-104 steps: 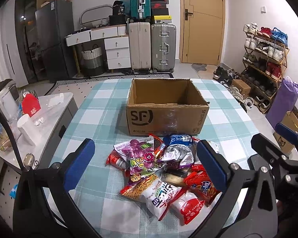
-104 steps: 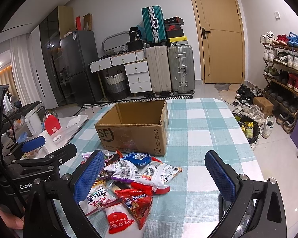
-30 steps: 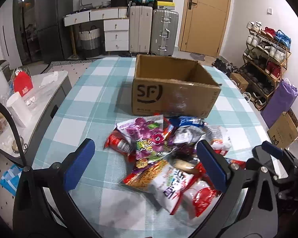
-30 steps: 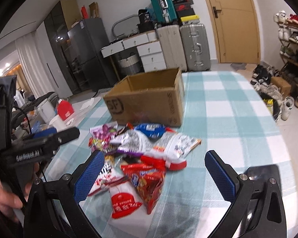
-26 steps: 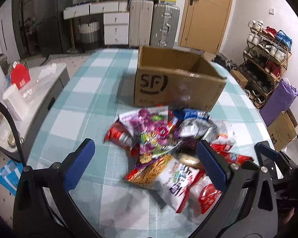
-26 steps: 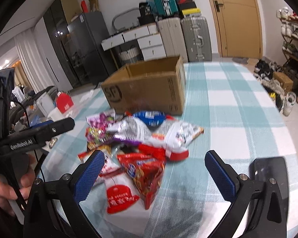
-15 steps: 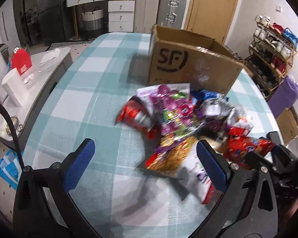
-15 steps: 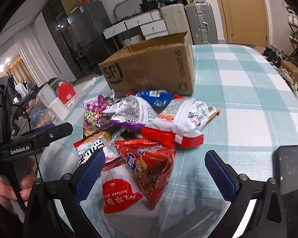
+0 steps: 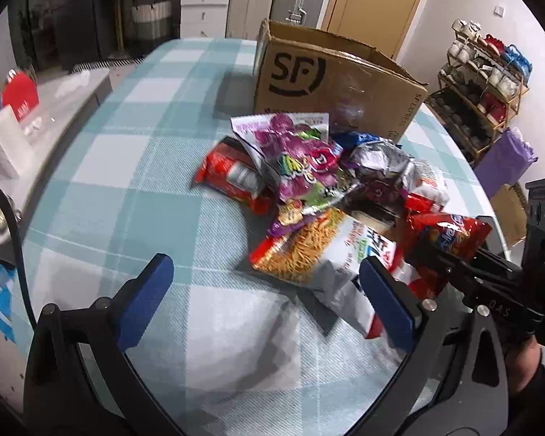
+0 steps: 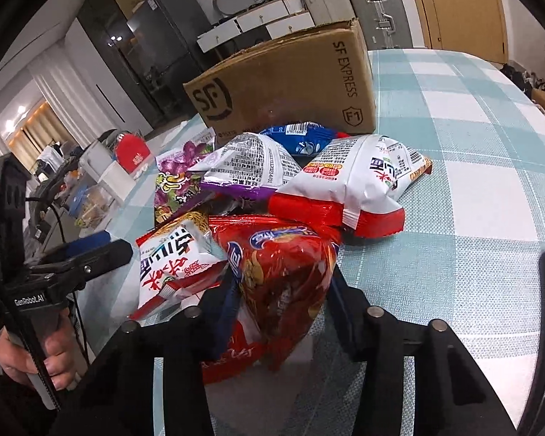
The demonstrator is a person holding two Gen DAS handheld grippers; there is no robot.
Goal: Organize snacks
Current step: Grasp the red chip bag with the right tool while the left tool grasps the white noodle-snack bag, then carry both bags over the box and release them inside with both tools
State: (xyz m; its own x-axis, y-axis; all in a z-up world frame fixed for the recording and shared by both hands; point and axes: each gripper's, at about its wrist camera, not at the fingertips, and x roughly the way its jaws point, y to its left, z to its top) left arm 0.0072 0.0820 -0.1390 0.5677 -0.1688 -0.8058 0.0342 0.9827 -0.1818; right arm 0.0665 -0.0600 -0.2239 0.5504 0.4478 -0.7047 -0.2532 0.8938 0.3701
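- our right gripper [image 10: 279, 290] has just closed on the red bag [image 10: 279, 276] at the near edge of the table [image 10: 483, 189].
- our left gripper [image 9: 265, 290] is released, over bare cloth.
- the box [image 9: 330, 80] stands behind the snack pile [image 9: 309, 181].

The crinkled red foil snack bag [image 10: 283, 272] is glossy plastic. The brown corrugated cardboard box [image 9: 330, 76] looks matt paper. The teal-and-white checked tablecloth [image 10: 472, 167] is woven cloth, rough-textured. The silver hard-shell suitcase [image 9: 298, 0] has ribbed metal.

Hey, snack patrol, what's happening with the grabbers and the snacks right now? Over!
Right gripper just closed on red snack bag. Left gripper open, holding nothing. Cardboard box behind the pile, path clear.
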